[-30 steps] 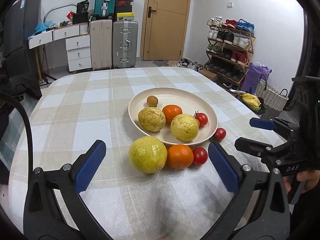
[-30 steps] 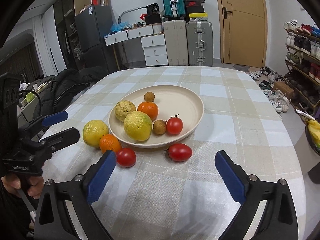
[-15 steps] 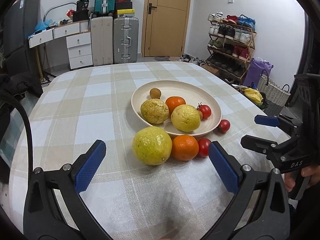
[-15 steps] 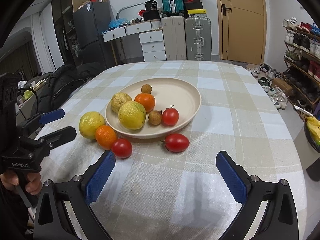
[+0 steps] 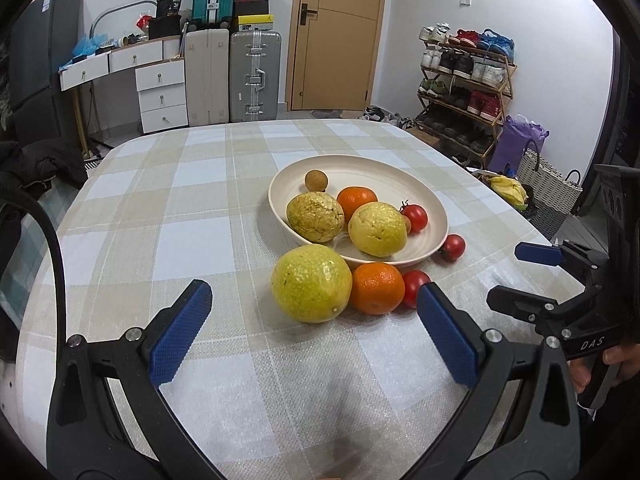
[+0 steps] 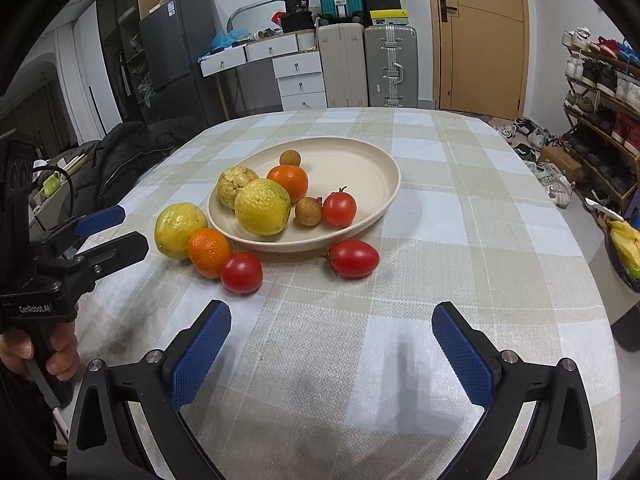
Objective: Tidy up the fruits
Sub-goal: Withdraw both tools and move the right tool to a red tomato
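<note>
Both grippers are empty with jaws spread wide. The left gripper (image 5: 314,326) faces the near-left cluster; the right gripper (image 6: 332,346) hangs over bare tablecloth (image 6: 460,216), with nothing between its pads.

Four fruits lie loose on the cloth, outside the plate (image 6: 372,160):
- a yellow citrus (image 5: 311,282), nearest the left gripper, close against the plate's near rim;
- an orange (image 5: 377,288), touching the citrus on its right;
- a round tomato (image 6: 241,272), touching the orange;
- an oval tomato (image 6: 353,258), apart from the others, just beside the plate's near rim.

The plate already carries two rough yellow fruits, an orange, a tomato and two small brown fruits (the far right half is bare).

Judgement: the step in hand is the left gripper's approach to the citrus. The citrus is round, waxy and likely to roll. The pads should straddle its widest girth, level with the cloth, and close gently. The right pad has little room, since the orange sits tight against the citrus; entering from the near side avoids nudging it into the tomato. The oval tomato suits the right gripper.
</note>
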### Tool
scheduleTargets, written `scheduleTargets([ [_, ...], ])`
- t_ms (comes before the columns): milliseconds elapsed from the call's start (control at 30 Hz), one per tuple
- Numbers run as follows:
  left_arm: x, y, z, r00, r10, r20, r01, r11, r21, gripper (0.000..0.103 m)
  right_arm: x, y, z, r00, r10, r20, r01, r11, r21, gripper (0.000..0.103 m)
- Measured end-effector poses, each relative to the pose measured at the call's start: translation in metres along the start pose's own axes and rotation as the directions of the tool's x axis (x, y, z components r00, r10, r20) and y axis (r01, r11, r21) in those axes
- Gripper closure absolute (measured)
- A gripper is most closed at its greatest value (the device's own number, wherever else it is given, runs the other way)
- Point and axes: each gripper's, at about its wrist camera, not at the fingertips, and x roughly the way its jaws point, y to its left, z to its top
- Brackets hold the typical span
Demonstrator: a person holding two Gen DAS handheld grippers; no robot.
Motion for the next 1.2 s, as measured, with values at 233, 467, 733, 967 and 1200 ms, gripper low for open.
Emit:
scheduleTargets([
  [233,0.003,0.001,-0.005,1.0,-0.005,-0.013,0.005,1.0,-0.013,0.001,-0.003,-0.001,0.008,1.0,0.0,0.01,0.0,1.0,-0.009,0.0],
  [467,0.011,0.009,-0.008,0.999,-0.013,-0.042,0.01,0.999,-0.053,0.001,0.008,-0.01,0.015,1.0,-0.007,-0.015,0.007,1.0,0.004,0.0],
  [733,0.013,0.019,-0.006,0.999,-0.018,-0.042,0.014,0.995,-0.095,0.001,0.038,-0.024,0.026,0.994,-0.029,-0.108,0.032,0.999,0.033,0.011],
  [967,0.015,0.028,-0.006,0.999,-0.026,-0.046,0.019,0.991,-0.131,0.001,0.053,-0.019,0.03,0.988,-0.029,-0.154,0.028,1.0,-0.008,0.035],
  [1200,0.019,0.035,-0.007,0.997,-0.046,-0.059,0.036,0.987,-0.158,0.001,0.061,-0.014,0.034,0.987,-0.013,-0.16,0.011,1.0,-0.012,0.044],
])
